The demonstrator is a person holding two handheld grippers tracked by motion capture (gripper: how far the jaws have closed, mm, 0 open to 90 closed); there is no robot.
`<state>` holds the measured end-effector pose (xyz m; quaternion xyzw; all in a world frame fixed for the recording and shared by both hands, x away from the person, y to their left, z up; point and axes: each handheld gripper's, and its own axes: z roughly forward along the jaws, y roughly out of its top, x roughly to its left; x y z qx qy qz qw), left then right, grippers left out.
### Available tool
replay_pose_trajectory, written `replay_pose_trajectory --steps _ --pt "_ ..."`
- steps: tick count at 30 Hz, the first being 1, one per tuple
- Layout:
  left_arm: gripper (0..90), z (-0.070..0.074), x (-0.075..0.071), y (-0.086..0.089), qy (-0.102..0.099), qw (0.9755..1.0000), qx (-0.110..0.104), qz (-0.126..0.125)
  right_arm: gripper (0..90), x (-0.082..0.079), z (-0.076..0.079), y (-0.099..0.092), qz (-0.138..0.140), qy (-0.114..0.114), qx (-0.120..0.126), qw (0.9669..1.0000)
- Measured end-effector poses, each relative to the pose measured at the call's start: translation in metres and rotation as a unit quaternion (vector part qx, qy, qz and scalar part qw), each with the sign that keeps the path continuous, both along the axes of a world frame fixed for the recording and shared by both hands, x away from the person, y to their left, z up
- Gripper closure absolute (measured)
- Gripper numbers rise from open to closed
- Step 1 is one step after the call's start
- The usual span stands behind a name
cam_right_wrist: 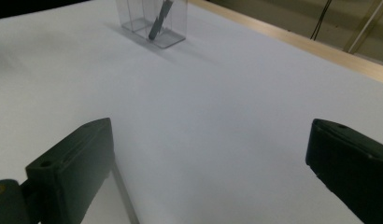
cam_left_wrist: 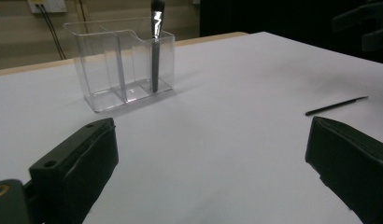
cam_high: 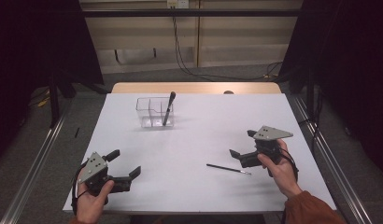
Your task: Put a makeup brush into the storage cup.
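Observation:
A clear plastic organizer (cam_high: 154, 112) stands at the back middle of the white table (cam_high: 199, 135). A dark pen (cam_high: 168, 108) leans upright in its right compartment. A thin black stick (cam_high: 228, 169) lies flat at the front right. My right gripper (cam_high: 242, 143) is open and empty, just right of and above the stick. At the front left, my left gripper (cam_high: 125, 164) is open and empty too. The left gripper view has the organizer (cam_left_wrist: 119, 65), pen (cam_left_wrist: 155, 51) and stick (cam_left_wrist: 336, 105) beyond the wide jaws. In the right gripper view the stick (cam_right_wrist: 126, 200) runs beside the left jaw, with the organizer (cam_right_wrist: 152, 18) far ahead.
A strip of wooden tabletop (cam_high: 194, 87) borders the white sheet at the back. Metal rails (cam_high: 35, 163) run along the floor on both sides of the table. Black cables (cam_high: 185, 65) hang down the back wall. Dark curtains close off both sides.

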<state>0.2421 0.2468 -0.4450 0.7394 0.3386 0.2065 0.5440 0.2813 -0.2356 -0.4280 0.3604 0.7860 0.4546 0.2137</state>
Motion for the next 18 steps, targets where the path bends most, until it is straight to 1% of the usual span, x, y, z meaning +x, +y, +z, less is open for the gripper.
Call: replay_pose_trajectory --steps 2,4,6,7,9,11,13,14,15,17,18 --pt "2.5 0.000 0.000 -0.001 0.002 1.0000 0.000 -0.003 2.7 0.003 0.001 0.000 -0.005 0.002 -0.009 0.9999" --pt "2.5 0.001 0.000 -0.001 0.000 1.0000 0.004 0.000 2.1 0.005 0.002 0.002 0.003 0.011 -0.007 0.9999" --pt "2.5 0.000 0.000 0.000 0.002 1.0000 0.001 0.003 2.1 0.006 0.003 0.004 0.016 0.022 -0.028 0.9992" --pt "2.6 0.000 0.000 0.000 0.001 1.0000 0.002 0.004 2.1 0.008 0.004 0.005 0.022 0.030 -0.035 0.9987" --pt "2.6 0.001 0.000 0.001 -0.002 1.0000 0.004 0.005 2.1 0.011 0.006 0.005 0.030 0.048 -0.043 0.9974" --pt "2.6 0.001 0.000 0.001 -0.002 1.0000 0.005 0.006 2.1 0.014 0.007 0.005 0.040 0.077 -0.052 0.9949" --pt "2.5 0.001 0.000 0.001 -0.002 1.0000 0.006 0.004 2.1 0.017 0.008 0.006 0.059 0.114 -0.061 0.9898" --pt "2.5 0.001 0.001 0.002 -0.002 1.0000 0.007 0.005 2.1 0.018 0.008 0.006 0.064 0.127 -0.067 0.9877" --pt "2.5 0.001 0.001 0.002 -0.002 1.0000 0.007 0.005 2.2 0.019 0.008 0.007 0.066 0.130 -0.074 0.9866" --pt "2.5 0.001 0.002 0.002 -0.002 0.9999 0.009 0.006 2.4 0.020 0.008 0.008 0.070 0.137 -0.096 0.9835" --pt "2.5 0.001 0.002 0.002 -0.002 0.9999 0.010 0.006 2.5 0.021 0.008 0.009 0.075 0.145 -0.100 0.9815"
